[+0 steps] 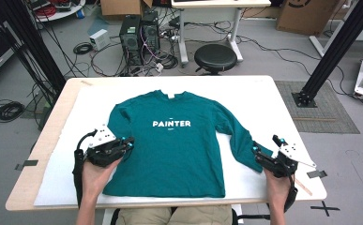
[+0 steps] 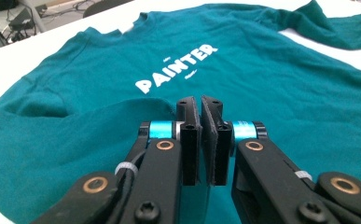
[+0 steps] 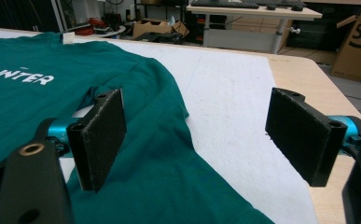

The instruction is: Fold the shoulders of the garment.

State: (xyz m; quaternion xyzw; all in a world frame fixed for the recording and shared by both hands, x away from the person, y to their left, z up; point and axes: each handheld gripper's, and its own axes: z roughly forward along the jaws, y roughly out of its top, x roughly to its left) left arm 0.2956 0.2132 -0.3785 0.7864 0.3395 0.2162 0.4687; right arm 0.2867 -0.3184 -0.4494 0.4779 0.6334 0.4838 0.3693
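Green shirt [image 1: 179, 145] lies flat at frame centre on the table [image 1: 263, 93]. Left claw [image 2: 200, 135], pinched on folded sleeve cloth, draws it inward; right claw [image 3: 206, 140] gapes wide over the other sleeve [image 1: 238, 140], ready to grasp.

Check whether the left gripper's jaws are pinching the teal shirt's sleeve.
Touching. In the left gripper view the left gripper has its jaws shut, with a fold of the sleeve of the teal shirt running in between them.

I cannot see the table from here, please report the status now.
Left gripper shut on the folded-in sleeve. Right gripper open over the other sleeve. Teal shirt flat, unobstructed.
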